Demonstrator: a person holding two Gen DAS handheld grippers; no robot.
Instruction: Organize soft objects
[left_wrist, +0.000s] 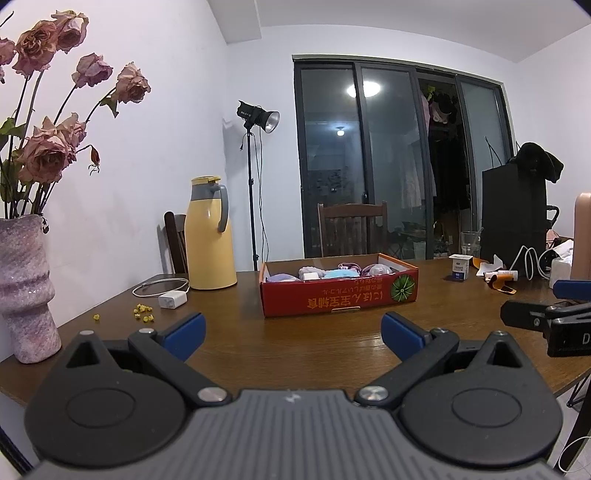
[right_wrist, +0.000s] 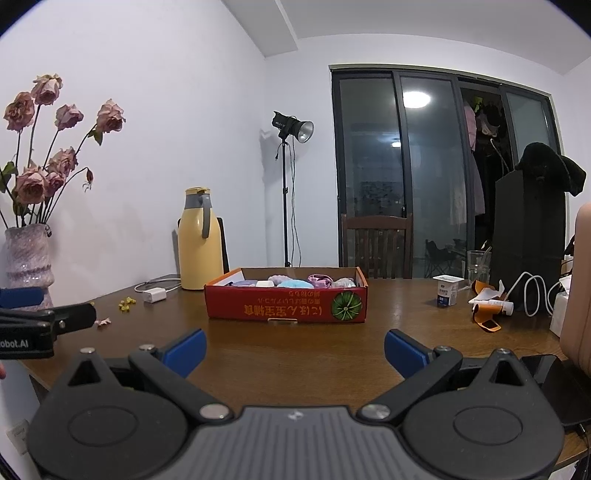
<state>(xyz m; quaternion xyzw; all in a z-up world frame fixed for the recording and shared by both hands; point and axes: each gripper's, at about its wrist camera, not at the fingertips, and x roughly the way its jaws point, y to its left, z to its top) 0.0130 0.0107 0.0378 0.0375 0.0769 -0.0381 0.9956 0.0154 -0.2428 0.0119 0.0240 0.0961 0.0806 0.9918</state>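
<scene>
A shallow red cardboard box (left_wrist: 340, 299) stands in the middle of the brown wooden table and shows in the right wrist view too (right_wrist: 286, 306). Several soft pastel items (left_wrist: 328, 272) lie inside it, purple, white, blue and pink (right_wrist: 295, 281). My left gripper (left_wrist: 293, 334) is open and empty, held above the table in front of the box. My right gripper (right_wrist: 295, 350) is open and empty too, also in front of the box. Each gripper shows at the edge of the other's view.
A yellow thermos jug (left_wrist: 208, 236) stands back left, with a white charger and cable (left_wrist: 171, 299) and yellow crumbs (left_wrist: 142, 314) beside it. A pink vase of dried roses (left_wrist: 26, 288) stands at the left edge. A yoghurt cup (right_wrist: 447, 290), glass, wrappers and cables lie right.
</scene>
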